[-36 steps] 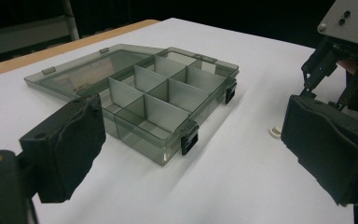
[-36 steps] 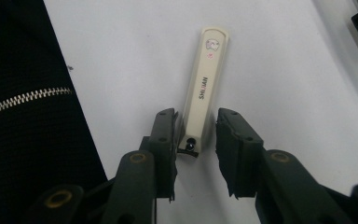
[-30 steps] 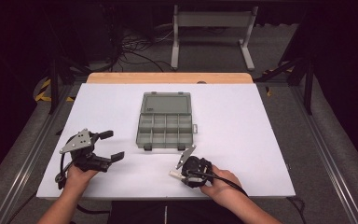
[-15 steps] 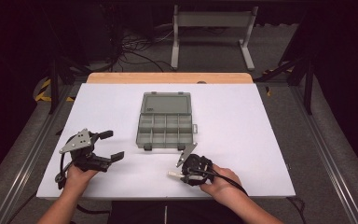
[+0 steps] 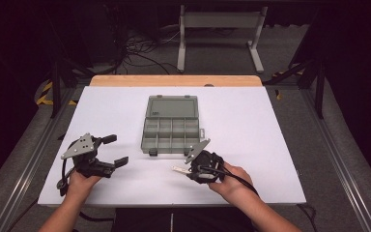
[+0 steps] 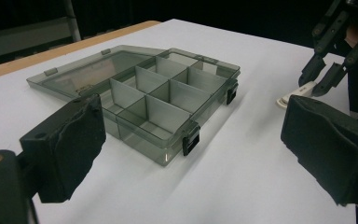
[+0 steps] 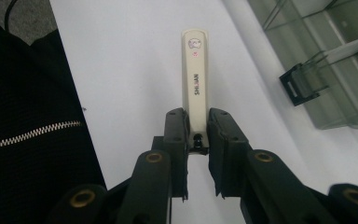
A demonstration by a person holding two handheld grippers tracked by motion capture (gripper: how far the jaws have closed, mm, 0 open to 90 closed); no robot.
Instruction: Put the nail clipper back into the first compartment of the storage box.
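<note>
The slim cream-white stick [image 7: 195, 79], printed with small dark lettering and a tiny round mark near its far tip, sat pinched at one end between the jaws of the right gripper [image 7: 196, 128], its length jutting straight out ahead of them over the white table [image 5: 270, 125]. From above, that same stick [image 5: 178, 169] poked out leftward from the right gripper [image 5: 189, 169], near the table's front edge and just short of the front wall of the box. The right jaws were drawn in nearly all the way, both pads pressed flat on the stick's sides. Next out, the smoky-grey organiser box [image 5: 171, 129] lay mid-table with its clear lid [image 5: 172, 106] folded flat open behind it, the divided compartments on show, black latches along the front. In the left gripper view, the box [image 6: 168, 100] stood just ahead with the right gripper [image 6: 318, 81] and stick beyond it to the right. Over on the far side, the left gripper [image 5: 111, 151] rested in the person's left hand [image 5: 79, 183], jaws spread wide with nothing between them, well apart from the box.
</note>
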